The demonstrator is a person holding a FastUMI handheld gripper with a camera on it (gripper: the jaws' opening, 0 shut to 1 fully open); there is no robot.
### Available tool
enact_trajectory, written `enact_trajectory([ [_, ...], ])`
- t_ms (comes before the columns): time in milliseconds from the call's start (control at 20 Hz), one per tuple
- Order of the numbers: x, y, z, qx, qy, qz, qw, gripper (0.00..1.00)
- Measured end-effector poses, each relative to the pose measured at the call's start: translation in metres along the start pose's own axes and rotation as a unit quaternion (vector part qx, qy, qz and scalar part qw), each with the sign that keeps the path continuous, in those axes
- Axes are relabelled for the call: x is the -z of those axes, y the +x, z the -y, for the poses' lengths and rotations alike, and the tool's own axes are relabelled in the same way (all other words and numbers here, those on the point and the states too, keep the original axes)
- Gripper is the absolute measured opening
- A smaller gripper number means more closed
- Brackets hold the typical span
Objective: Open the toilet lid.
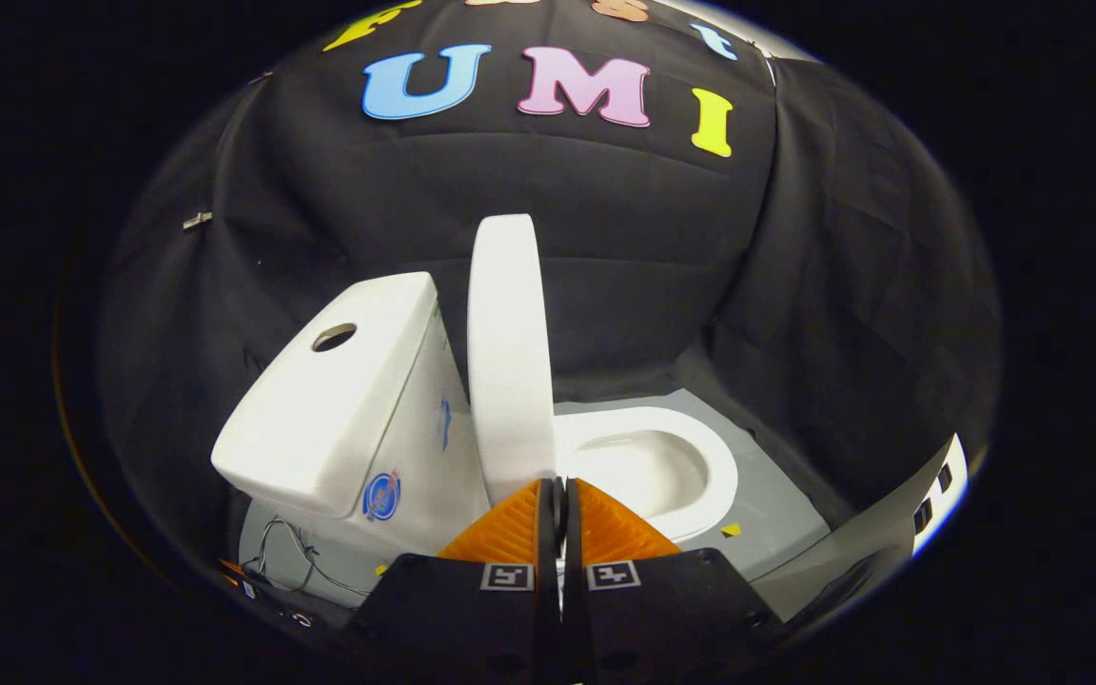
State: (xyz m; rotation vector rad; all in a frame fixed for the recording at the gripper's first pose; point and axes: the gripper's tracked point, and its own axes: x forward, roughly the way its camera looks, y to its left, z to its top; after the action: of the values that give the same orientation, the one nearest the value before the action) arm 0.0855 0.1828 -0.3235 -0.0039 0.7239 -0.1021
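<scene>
A white toilet stands on the grey floor just ahead of my gripper. Its lid (507, 352) is raised upright, seen nearly edge-on, leaning toward the tank (339, 400). To the right of the lid, the seat ring and open bowl (653, 466) are exposed. My gripper (559, 487) sits low in front of the lid's base, its two orange fingers (510, 533) pressed together with nothing between them. The fingertips lie close to the lid's lower end near the hinge; I cannot tell whether they touch it.
The tank's top has a round button hole (333, 337). Thin wires (286, 557) lie on the grey floor (776, 514) beside the tank's base. Black cloth walls close in behind and on both sides. A white panel with dark slots (938, 499) stands at the right.
</scene>
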Motion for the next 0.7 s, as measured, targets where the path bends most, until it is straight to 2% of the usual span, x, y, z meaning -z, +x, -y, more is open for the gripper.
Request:
enact_trajectory([
  [300,0.005,-0.007,-0.044,-0.025,-0.032,0.013,0.999,0.1],
  [700,0.014,-0.008,-0.058,-0.015,-0.068,0.022,0.997,0.1],
])
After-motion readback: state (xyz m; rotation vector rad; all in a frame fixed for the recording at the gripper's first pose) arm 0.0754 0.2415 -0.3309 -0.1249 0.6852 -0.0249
